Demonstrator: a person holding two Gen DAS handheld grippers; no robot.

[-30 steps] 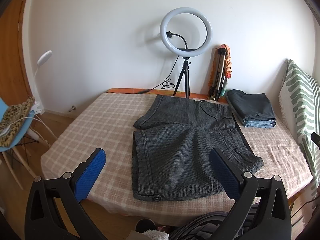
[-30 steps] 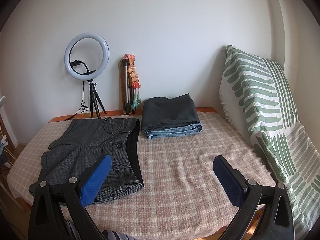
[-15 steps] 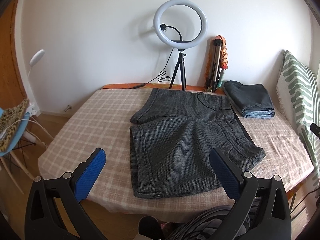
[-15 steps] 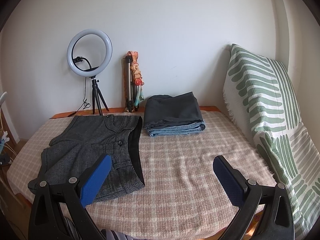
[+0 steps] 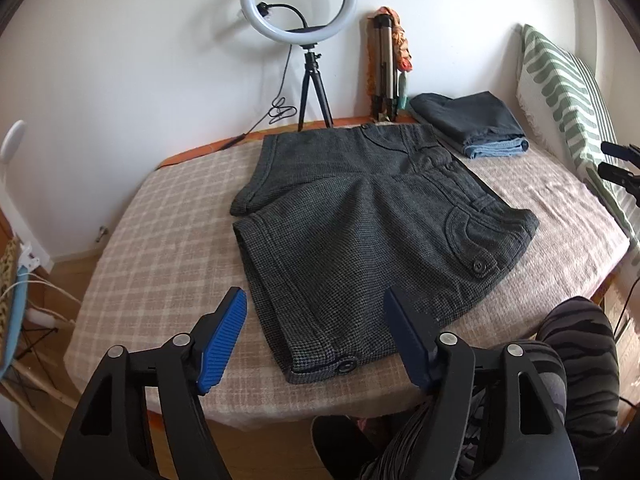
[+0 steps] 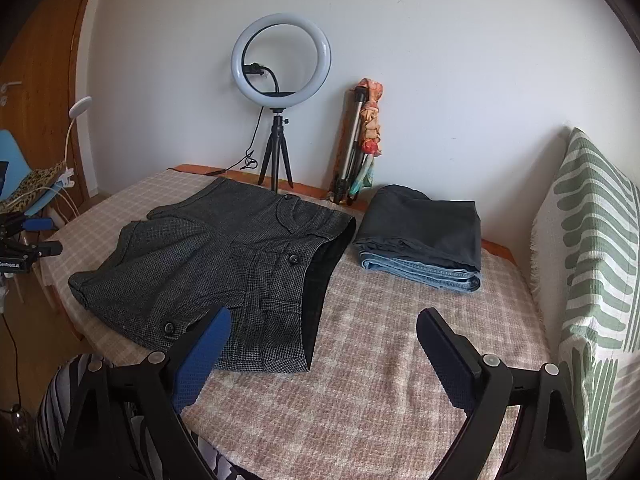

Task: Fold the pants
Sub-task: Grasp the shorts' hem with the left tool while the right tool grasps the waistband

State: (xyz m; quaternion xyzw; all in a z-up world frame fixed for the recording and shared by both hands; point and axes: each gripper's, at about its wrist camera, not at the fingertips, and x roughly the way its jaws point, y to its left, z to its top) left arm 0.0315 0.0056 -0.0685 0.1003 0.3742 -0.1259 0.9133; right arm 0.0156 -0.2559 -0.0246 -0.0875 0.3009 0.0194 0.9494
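Dark grey tweed shorts (image 5: 368, 224) lie spread flat on the checked tablecloth (image 5: 168, 240), legs toward the left, waistband toward the right. They also show in the right wrist view (image 6: 224, 256), with the dark waistband lining facing me. My left gripper (image 5: 316, 312) is open and empty, above the near hem of the front leg. My right gripper (image 6: 324, 332) is open and empty, above the cloth just right of the waistband's near corner.
A folded stack of dark trousers and jeans (image 6: 428, 236) lies at the back right. A ring light on a tripod (image 6: 280, 92) and a folded tripod (image 6: 356, 144) stand against the wall. A green-patterned pillow (image 6: 592, 264) borders the right side. A striped knee (image 5: 560, 352) is at the front edge.
Both grippers have moved forward and lower toward the shorts. The left now hovers over the front leg's hem. The right has turned left toward the waistband. Both stay open.
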